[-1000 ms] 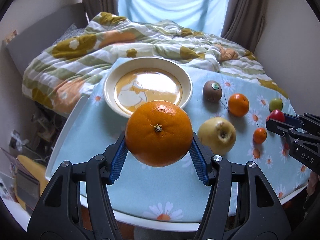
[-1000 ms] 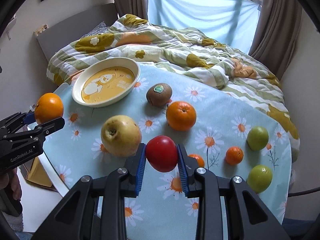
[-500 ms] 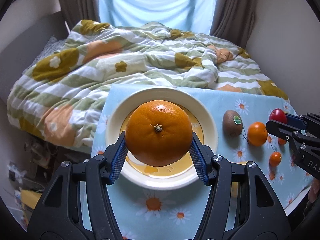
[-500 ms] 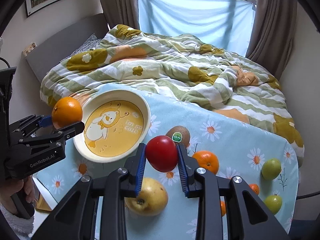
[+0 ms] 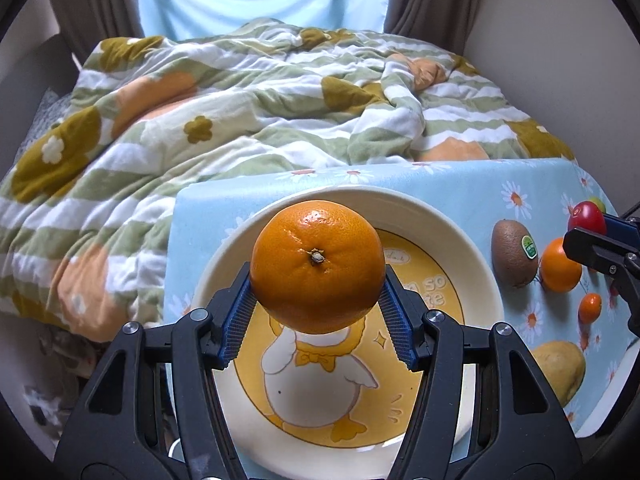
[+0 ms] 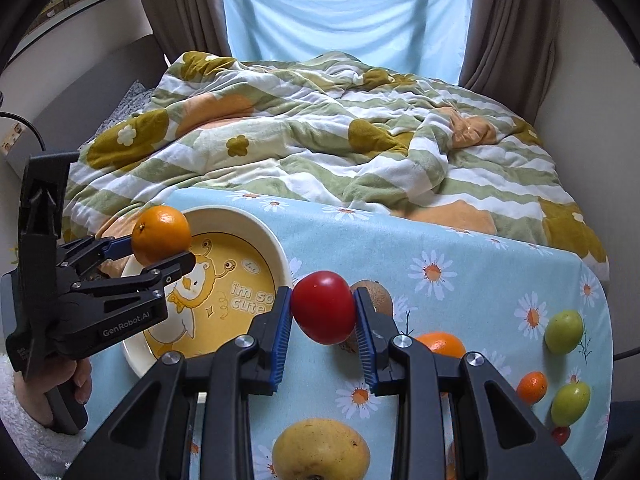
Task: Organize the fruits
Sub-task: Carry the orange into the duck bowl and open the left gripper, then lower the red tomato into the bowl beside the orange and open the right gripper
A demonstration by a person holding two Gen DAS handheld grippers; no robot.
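My left gripper [image 5: 316, 292] is shut on a large orange [image 5: 316, 266] and holds it above the cream plate with a duck picture [image 5: 472, 276]. The orange [image 6: 161, 234] and plate [image 6: 276, 248] also show in the right wrist view. My right gripper [image 6: 322, 312] is shut on a red tomato [image 6: 323, 306], just right of the plate above the table. On the daisy tablecloth [image 6: 480, 264] lie a kiwi [image 5: 514, 256], an orange [image 5: 560, 266], a small orange [image 6: 531, 387], a yellow pear [image 6: 320, 450] and two green fruits [image 6: 564, 326].
A bed with a rumpled green, white and orange quilt [image 6: 320, 128] lies right behind the table. Curtains and a blue-covered window [image 6: 340, 12] stand beyond it. A wall is close on the right.
Both grippers moved forward and over toward the plate with their fruit. The orange now hangs over the plate's middle, and the tomato is nearer its right rim.
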